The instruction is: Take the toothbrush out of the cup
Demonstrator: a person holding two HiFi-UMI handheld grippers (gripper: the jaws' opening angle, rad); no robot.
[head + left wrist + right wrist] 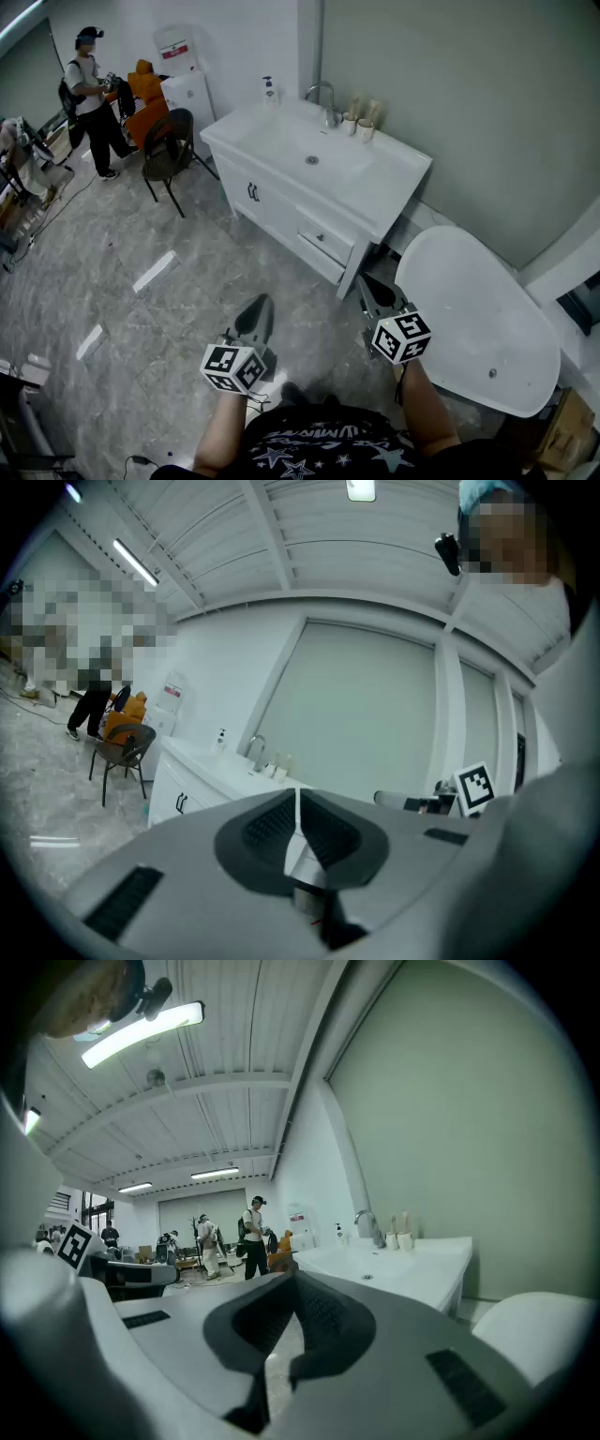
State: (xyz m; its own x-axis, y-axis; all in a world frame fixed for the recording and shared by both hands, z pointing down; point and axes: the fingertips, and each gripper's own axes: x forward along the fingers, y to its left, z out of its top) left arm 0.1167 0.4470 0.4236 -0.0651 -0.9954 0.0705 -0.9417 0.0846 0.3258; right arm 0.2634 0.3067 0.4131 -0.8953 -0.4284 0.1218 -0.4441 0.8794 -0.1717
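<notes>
**Grippers, 2.**
- Left gripper [260,305]: jaws pressed together, nothing between them.
- Right gripper [373,289]: jaws closed tight as well, empty.
- Both are held low and about level over the floor [187,281], close to the person's body, pointing toward the worktop [394,183].

**Cups [349,123], 2.**
- They stand side by side at the back of the white worktop, just right of the tap [323,94], near the wall.
- They are well apart from both grippers, ahead of them.

**Toothbrush [357,105].**
- A pale upright stalk stands in each cup, 2 in all; too small to tell more.
- Neither gripper is near it.

**Other items**
- Basin [281,141], 1: sunk in the worktop, left of the cups.
- Soap bottle [269,89], 1: at the worktop's back edge, left of the tap.
- Bathtub [478,319], 1: white, just right of the right gripper.
- Chair [169,141], 1: dark, left of the worktop.
- Person [89,94], 1 in the head view: standing beyond the chair
</notes>
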